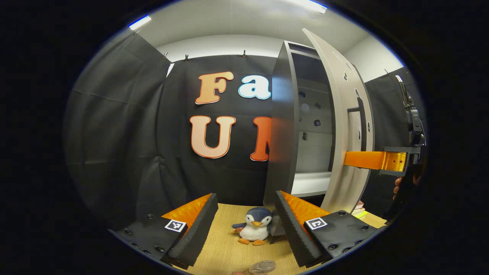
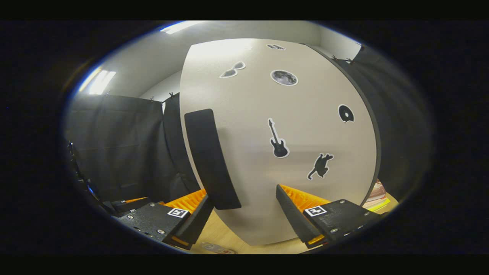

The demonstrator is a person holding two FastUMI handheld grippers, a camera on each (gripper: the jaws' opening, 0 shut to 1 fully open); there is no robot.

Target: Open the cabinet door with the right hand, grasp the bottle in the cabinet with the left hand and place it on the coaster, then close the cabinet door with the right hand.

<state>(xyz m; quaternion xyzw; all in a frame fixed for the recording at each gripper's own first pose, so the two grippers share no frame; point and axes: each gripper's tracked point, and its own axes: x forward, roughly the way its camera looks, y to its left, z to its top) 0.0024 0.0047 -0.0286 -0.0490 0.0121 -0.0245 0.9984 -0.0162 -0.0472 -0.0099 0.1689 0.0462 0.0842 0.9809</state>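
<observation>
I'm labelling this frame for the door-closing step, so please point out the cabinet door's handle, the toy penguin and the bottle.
Handle (image 2: 212, 160): right gripper view, middle of the black bar on the door's face.
Toy penguin (image 1: 255, 228): left gripper view, its white belly.
Bottle (image 1: 263, 266): left gripper view, clear top at the lower edge.

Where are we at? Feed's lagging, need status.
Both grippers, left and right, open, empty. Cabinet door partly open, right jaws facing its handle. Bottle on table; penguin toy by cabinet.

Left gripper (image 1: 244, 225): my fingers spread wide, level, gripping nothing.
Right gripper (image 2: 244, 214): fingers apart too; seen from my left at 3 o'clock (image 1: 376, 160).
</observation>
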